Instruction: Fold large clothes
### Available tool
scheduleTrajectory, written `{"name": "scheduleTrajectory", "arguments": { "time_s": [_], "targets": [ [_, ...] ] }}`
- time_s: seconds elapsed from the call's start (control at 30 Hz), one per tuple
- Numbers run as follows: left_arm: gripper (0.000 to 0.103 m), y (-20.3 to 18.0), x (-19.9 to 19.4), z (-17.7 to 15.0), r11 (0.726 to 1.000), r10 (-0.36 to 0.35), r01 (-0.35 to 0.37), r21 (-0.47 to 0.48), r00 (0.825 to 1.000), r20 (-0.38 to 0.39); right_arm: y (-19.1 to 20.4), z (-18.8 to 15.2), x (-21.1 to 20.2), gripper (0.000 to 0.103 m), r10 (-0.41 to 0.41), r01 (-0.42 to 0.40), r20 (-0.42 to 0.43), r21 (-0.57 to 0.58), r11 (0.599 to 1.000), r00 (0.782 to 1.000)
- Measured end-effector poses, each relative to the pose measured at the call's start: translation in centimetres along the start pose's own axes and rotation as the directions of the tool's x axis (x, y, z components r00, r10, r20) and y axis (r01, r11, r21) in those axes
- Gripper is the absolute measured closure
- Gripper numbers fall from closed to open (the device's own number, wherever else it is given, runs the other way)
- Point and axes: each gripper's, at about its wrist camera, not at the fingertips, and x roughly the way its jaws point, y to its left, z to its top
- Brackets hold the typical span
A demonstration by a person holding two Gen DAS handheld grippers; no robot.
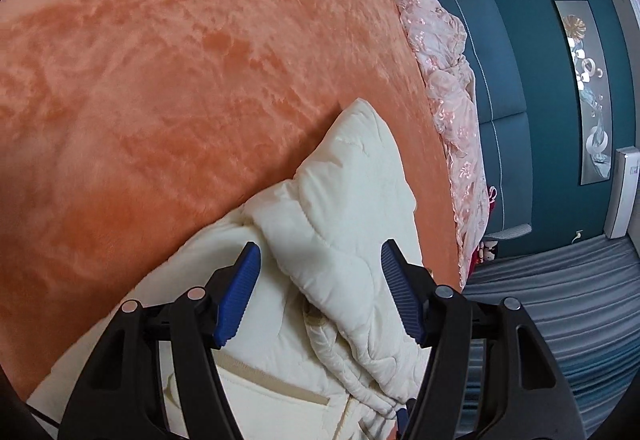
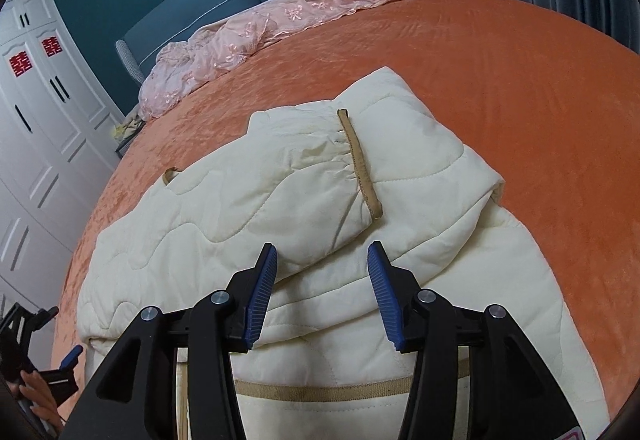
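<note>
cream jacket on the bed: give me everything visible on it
The cream jacket is quilted and padded, with wavy stitch lines and tan trim: a band across the near part, a tan-edged cuff. It lies partly folded on the orange bedspread, one sleeve laid across the body. The left gripper and right gripper are both open above it, pads clear of the fabric. Nothing else touches it.

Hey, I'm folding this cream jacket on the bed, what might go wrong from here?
1. Both grippers, left and right, stand open over the cream jacket, so nothing is pinned; the puffy sleeve folded across it may spring back.
2. The quilted layers are thick, so a shallow pinch might catch only the top layer.
3. The plush orange blanket could drag and bunch with the jacket.
</note>
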Motion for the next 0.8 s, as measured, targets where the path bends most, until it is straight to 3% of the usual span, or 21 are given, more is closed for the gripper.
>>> {"name": "scheduleTrajectory", "arguments": {
  "time_s": [0.1,0.23,0.33,0.37,0.4,0.43,0.5,0.53,0.63,0.67,0.73,0.8],
  "targets": [
    [0.043,0.5,1.3,-0.2,0.999,-0.002,0.001,-0.032,0.999,-0.037,0.0,-0.1,0.5,0.054,0.021,-0.021,-0.011,0.033,0.999,1.0],
    [0.05,0.2,2.8,1.0,0.999,0.0,0.0,-0.035,1.0,0.005,0.3,0.2,0.8,0.054,0.053,-0.052,-0.012,0.069,0.996,0.999],
    [0.07,-0.6,3.2,1.8,1.0,0.023,-0.022,-0.018,0.999,0.036,0.7,1.0,1.8,0.054,0.068,-0.067,-0.009,0.085,0.994,0.998],
    [0.078,-1.0,3.0,2.0,1.0,0.029,-0.029,0.004,0.999,0.046,1.0,1.4,2.1,0.058,0.072,-0.072,-0.004,0.084,0.994,0.997],
    [0.085,-1.6,2.6,2.1,0.999,0.026,-0.028,0.035,0.997,0.067,1.3,1.8,2.1,0.08,0.074,-0.075,0.009,0.077,0.994,0.997],
    [0.086,-2.2,1.9,2.0,0.997,0.027,-0.035,0.073,0.995,0.099,1.7,2.5,1.9,0.093,0.089,-0.091,0.021,0.064,0.994,0.996],
    [0.092,-3.2,0.7,1.5,0.987,0.024,-0.045,0.153,0.991,0.134,2.5,3.4,-0.4,0.099,0.124,-0.128,0.098,0.04,0.991,0.987],
    [0.093,-3.3,0.3,1.1,0.982,0.024,-0.05,0.183,0.989,0.146,3.0,3.5,-1.7,0.099,0.119,-0.121,0.133,0.006,0.993,0.984],
    [0.094,-2.8,0.7,-0.6,0.949,0.11,-0.153,0.277,0.98,0.166,2.5,2.3,-3.9,0.1,0.071,-0.065,0.171,-0.042,0.997,0.983],
    [0.094,-2.1,1.3,-1.0,0.945,0.133,-0.171,0.277,0.98,0.15,2.0,1.3,-3.6,0.1,0.027,-0.017,0.157,-0.068,0.998,0.987],
    [0.094,-1.0,2.3,-1.5,0.941,0.165,-0.196,0.275,0.977,0.132,0.7,-0.5,-0.6,0.1,-0.076,0.082,0.049,-0.126,0.989,0.996],
    [0.095,-0.8,2.5,-1.9,0.934,0.163,-0.201,0.295,0.975,0.148,0.0,-1.5,1.0,0.1,-0.104,0.101,-0.014,-0.152,0.983,0.994]
  ]
}}
